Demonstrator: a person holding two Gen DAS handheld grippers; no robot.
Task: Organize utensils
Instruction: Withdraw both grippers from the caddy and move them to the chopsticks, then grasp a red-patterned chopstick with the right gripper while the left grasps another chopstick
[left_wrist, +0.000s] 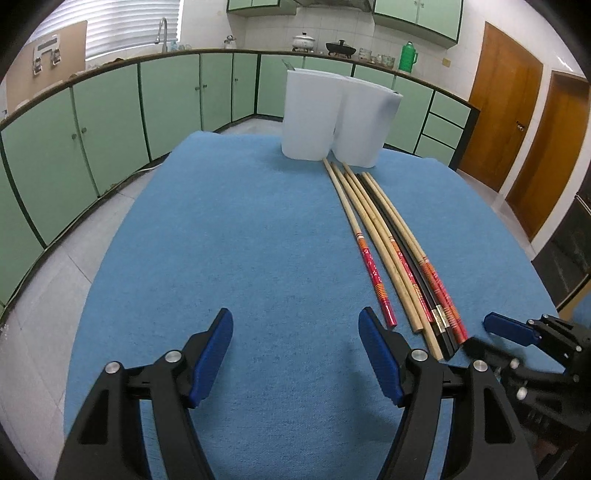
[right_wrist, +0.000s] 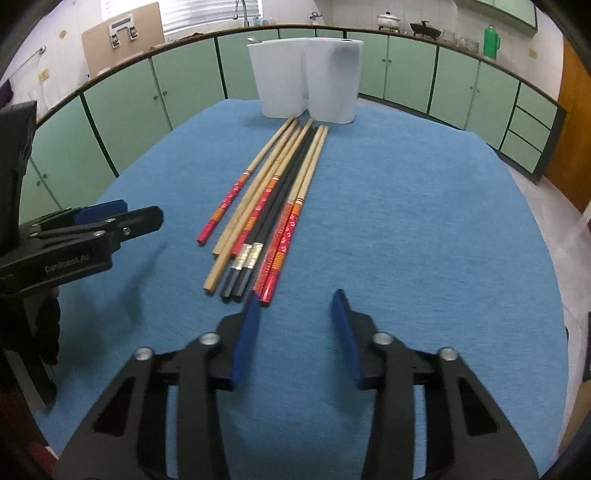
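Note:
Several chopsticks (left_wrist: 399, 254) lie side by side on the blue cloth: plain wooden ones, red-ended ones and a black pair. Their tips point at a white two-compartment holder (left_wrist: 338, 118) at the far edge. In the right wrist view the chopsticks (right_wrist: 269, 206) lie just ahead, below the holder (right_wrist: 306, 88). My left gripper (left_wrist: 295, 332) is open and empty, left of the chopstick ends. My right gripper (right_wrist: 295, 306) is open and empty, its left pad (right_wrist: 247, 332) close to the red ends. Each gripper shows in the other's view: the right one (left_wrist: 517, 328), the left one (right_wrist: 110, 218).
The table is covered with a blue cloth (left_wrist: 240, 240). Green kitchen cabinets (left_wrist: 110, 122) run around behind it, with pots and a green flask (left_wrist: 407, 56) on the counter. Wooden doors (left_wrist: 517, 122) stand at the right.

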